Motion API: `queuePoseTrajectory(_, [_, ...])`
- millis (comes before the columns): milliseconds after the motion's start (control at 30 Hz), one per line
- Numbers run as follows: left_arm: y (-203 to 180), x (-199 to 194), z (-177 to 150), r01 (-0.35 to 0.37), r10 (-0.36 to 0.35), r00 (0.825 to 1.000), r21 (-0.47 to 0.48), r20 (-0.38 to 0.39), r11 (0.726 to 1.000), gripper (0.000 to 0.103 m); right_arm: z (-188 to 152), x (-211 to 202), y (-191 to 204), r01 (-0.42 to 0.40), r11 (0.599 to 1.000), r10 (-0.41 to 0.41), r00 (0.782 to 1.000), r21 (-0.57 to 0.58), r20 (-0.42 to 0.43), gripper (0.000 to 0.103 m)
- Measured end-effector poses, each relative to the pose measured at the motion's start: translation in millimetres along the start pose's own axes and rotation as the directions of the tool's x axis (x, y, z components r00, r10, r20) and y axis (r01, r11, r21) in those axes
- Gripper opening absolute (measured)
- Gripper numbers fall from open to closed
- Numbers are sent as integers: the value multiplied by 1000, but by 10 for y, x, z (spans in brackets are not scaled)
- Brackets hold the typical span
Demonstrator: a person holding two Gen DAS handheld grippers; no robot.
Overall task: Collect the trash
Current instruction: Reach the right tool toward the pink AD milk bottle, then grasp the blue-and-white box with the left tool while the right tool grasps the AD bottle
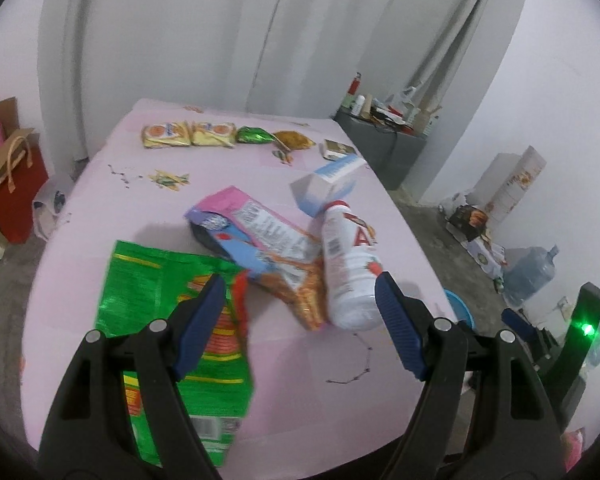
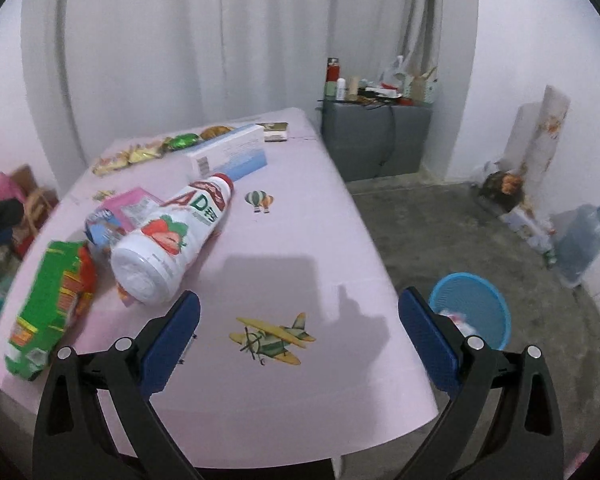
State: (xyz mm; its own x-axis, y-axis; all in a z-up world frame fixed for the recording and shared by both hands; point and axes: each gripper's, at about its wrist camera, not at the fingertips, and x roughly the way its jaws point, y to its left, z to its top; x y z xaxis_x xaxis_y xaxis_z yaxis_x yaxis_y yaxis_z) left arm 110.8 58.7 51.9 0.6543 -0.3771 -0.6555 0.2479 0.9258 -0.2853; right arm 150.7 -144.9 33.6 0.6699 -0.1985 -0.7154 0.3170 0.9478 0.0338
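Your left gripper (image 1: 300, 308) hangs over the near end of the pink table (image 1: 300, 392), jaws wide, nothing between the pads. Its left finger sits above the green wrapper (image 1: 152, 292), which lies flat at the near left of the table; whether the finger touches the wrapper you cannot tell. Just right of the wrapper lies the pink packet (image 1: 260, 240), angled across the table, its lower end against the white bottle (image 1: 348, 268). The bottle lies on its side with its base toward you, close by the left gripper's right finger but apart from it. The blue-and-white box (image 1: 326, 184) lies just beyond the bottle's cap end, touching or nearly touching it. Along the far edge runs a row of small trash: two yellow packs (image 1: 188, 134), a green foil piece (image 1: 256, 135), a brown wrapper (image 1: 294, 140) and a small carton (image 1: 338, 148).

Your right gripper (image 2: 299, 324) is also wide apart and empty, poised over bare tablecloth near the plane print (image 2: 270, 338). From this side the bottle (image 2: 168, 236) lies left of the gripper, its base near the left finger. The wrapper (image 2: 48, 312) sits at the far left, blurred. Beyond the table's right edge, on the floor, stands the blue bin (image 2: 480, 300), with something pale inside. A large water jug (image 2: 584, 236) stands by the right wall.
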Motion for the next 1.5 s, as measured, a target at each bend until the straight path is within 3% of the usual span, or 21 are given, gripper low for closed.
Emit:
queuePoseTrajectory(67, [81,-36,-18,-15,15,1000,2,15,1000,74,13,13,-137,-55,998,56,998,39,-9,97])
queuePoseTrajectory(233, [291,-29,-105,-21,21,1000,-30,19,999,75,28,157,-364,-40,989,49,997,143,-56,97])
queuePoseTrajectory(333, [393,22,-160,-17,17,1000,-41,12,999,75,24,263,-417,-83,975,102,991,207,-83,97])
queuePoseTrajectory(633, [678,202,-212,-1,-1,1000,-64,-30,998,75,182,595,-192,-230,934,277,949,274,-147,97])
queuePoseTrajectory(767, [767,77,-10,30,-33,998,-50,-44,998,75,359,766,-30,-306,909,361,917,282,-168,97])
queuePoseTrajectory(1000, [631,0,757,105,-98,989,57,-112,993,78,669,1075,194,-390,869,460,862,305,-211,96])
queuePoseTrajectory(1067, [489,162,981,124,-113,985,77,-130,989,78,727,1171,225,-393,859,475,851,328,-223,96])
queuePoseTrajectory(1167, [147,519,1214,132,-112,987,185,-115,974,78,757,1325,279,-399,843,499,832,361,-244,96])
queuePoseTrajectory(1267, [-157,1026,1390,198,-168,975,230,-144,953,78,743,1425,295,-390,833,508,821,392,-262,93])
queuePoseTrajectory(1500, [-626,2197,1530,205,-116,945,277,-305,939,77,723,1497,309,-392,829,518,809,399,-280,92])
